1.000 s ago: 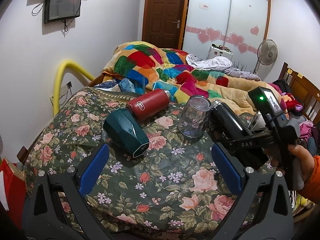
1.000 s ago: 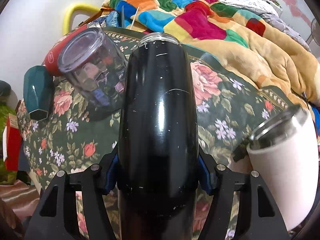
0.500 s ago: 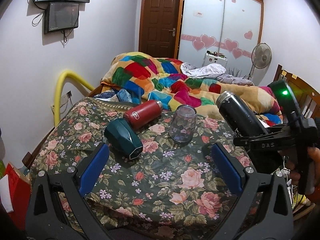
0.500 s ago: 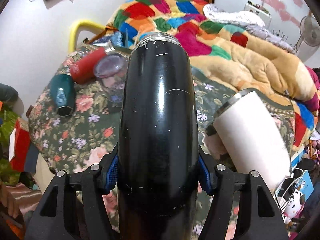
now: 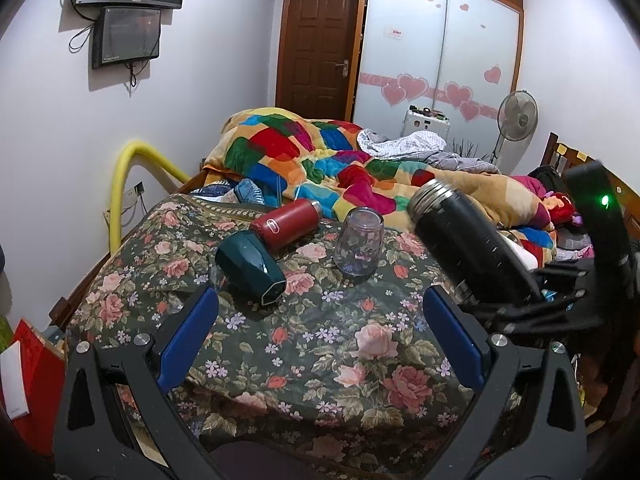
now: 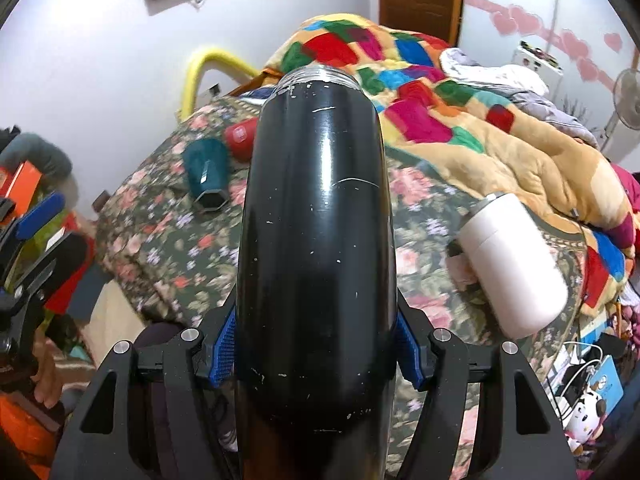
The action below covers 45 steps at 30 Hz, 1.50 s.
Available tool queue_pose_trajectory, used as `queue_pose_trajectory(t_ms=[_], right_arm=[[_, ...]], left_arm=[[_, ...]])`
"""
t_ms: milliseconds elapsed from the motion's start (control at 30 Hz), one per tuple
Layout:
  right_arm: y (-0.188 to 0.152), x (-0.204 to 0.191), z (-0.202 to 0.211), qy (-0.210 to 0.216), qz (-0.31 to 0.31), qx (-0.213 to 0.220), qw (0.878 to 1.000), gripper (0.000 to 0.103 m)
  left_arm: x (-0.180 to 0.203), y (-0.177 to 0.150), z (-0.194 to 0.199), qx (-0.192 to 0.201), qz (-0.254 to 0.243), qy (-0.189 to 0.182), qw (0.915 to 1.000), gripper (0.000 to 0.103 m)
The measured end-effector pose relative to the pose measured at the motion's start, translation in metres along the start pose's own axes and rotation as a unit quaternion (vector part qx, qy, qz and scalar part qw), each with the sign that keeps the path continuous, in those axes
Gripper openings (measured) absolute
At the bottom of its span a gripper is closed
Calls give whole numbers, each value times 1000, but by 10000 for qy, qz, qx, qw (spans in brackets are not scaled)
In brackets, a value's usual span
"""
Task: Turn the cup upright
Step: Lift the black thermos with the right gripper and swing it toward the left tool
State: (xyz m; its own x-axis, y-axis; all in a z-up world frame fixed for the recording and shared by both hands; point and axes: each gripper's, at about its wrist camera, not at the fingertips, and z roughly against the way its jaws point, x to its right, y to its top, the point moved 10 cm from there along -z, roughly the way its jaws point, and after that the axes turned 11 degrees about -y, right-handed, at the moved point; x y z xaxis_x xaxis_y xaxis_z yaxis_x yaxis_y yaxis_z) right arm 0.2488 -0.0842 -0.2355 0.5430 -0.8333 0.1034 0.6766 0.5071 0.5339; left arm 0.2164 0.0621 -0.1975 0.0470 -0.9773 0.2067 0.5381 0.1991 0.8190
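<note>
My right gripper (image 6: 316, 344) is shut on a black metal flask (image 6: 316, 240), held in the air above the floral bedcover, tilted with its threaded mouth pointing away and up. The flask also shows in the left wrist view (image 5: 468, 248), at the right, with the right gripper (image 5: 532, 304) behind it. My left gripper (image 5: 320, 340) is open and empty, low over the near part of the floral cover (image 5: 304, 344). A clear glass cup (image 5: 359, 242) stands upside down on the cover.
A dark green cup (image 5: 250, 268) and a red flask (image 5: 286, 224) lie on their sides on the cover. A white tumbler (image 6: 512, 264) lies at the right edge. A colourful quilt (image 5: 320, 160) is piled behind. A wall and a yellow pipe (image 5: 124, 184) are at the left.
My right gripper has lifted the black flask up and back from the cover, tilting its mouth upward. My left gripper has drawn back a little; the cups look farther away.
</note>
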Motion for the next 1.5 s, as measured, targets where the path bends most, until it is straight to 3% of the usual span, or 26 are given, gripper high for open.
queue_pose_trajectory(t_ms=[333,833,1233,1500], right_arm=[[-23,-42,-55,159,341,-482,9981,62],[-38,-31,-110,-8,416,-1097,9931,62],[-35,-32,-114,-36,523,-1176,9917,63],[-41,-32,-83,336,428,-1075,9927,63]], left_arm=[[-15,-14,-4,-187,94,66,9998,103],[-33,-32,-42,-549,505,-70,9972,103],[-19,-38,-59,-804,283,-162,9962,97],[-12,-39,-70,-1093,501,-466,9917,96]])
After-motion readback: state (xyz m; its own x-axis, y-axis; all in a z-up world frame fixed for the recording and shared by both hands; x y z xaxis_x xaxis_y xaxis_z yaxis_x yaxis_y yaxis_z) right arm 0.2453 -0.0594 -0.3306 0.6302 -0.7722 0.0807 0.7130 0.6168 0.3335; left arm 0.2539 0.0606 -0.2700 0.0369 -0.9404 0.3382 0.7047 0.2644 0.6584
